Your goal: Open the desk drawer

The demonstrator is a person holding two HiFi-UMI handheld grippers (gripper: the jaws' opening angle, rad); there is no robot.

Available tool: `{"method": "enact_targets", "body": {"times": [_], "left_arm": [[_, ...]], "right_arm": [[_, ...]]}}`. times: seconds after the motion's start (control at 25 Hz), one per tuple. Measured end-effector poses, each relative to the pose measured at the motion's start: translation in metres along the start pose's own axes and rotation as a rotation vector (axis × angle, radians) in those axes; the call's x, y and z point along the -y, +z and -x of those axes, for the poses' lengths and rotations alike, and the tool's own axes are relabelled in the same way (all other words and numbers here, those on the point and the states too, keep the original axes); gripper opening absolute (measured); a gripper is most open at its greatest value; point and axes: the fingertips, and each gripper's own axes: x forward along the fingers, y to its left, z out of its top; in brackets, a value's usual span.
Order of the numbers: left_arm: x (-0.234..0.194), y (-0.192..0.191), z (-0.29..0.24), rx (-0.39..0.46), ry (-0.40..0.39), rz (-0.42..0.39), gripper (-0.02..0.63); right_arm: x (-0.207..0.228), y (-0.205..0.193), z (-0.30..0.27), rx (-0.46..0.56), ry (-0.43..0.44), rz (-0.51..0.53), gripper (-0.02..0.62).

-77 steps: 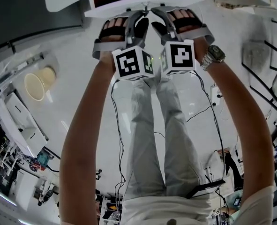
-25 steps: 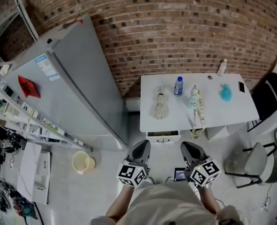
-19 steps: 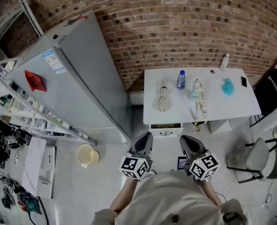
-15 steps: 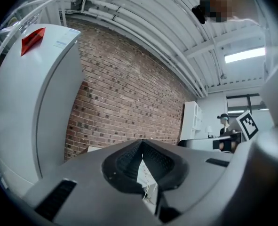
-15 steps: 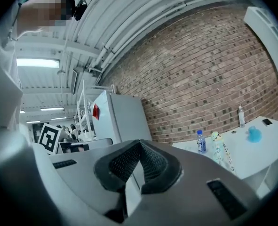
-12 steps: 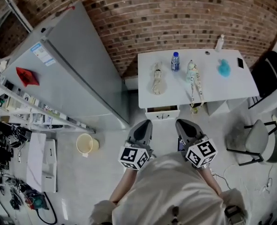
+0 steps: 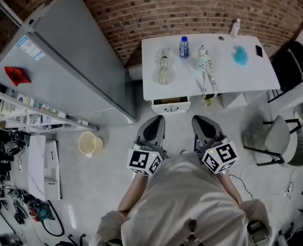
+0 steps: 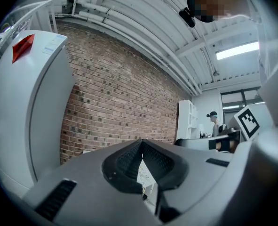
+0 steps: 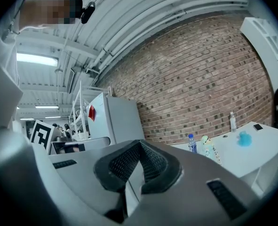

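- The grey refrigerator (image 7: 64,70) now fills the left of the head view, which three seconds ago showed only floor, legs and the desk's edge.
- The white desk (image 7: 228,76) now stands well apart from the person, its whole top visible.
- The left gripper (image 7: 155,120) and right gripper (image 7: 198,120), then right at the drawer front, have their jaws pressed together with nothing between them.
- The desk drawer (image 7: 170,105) under the desk's left front sits slightly pulled out.
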Motion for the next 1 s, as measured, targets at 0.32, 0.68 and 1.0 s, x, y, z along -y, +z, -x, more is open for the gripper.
{"method": "enact_targets", "body": {"times": [0.32, 0.68, 1.0], "left_arm": [[0.006, -0.007, 0.003, -0.005, 0.038, -0.021, 0.008], [0.008, -0.02, 0.013, -0.018, 0.097, -0.011, 0.008], [0.005, -0.012, 0.013, -0.008, 0.113, -0.039, 0.008]], "right_arm": [[0.008, -0.005, 0.007, -0.01, 0.026, 0.01, 0.025], [0.018, -0.01, 0.009, -0.026, 0.051, -0.005, 0.025], [0.021, 0.002, 0.011, 0.002, 0.055, 0.027, 0.025]]}}
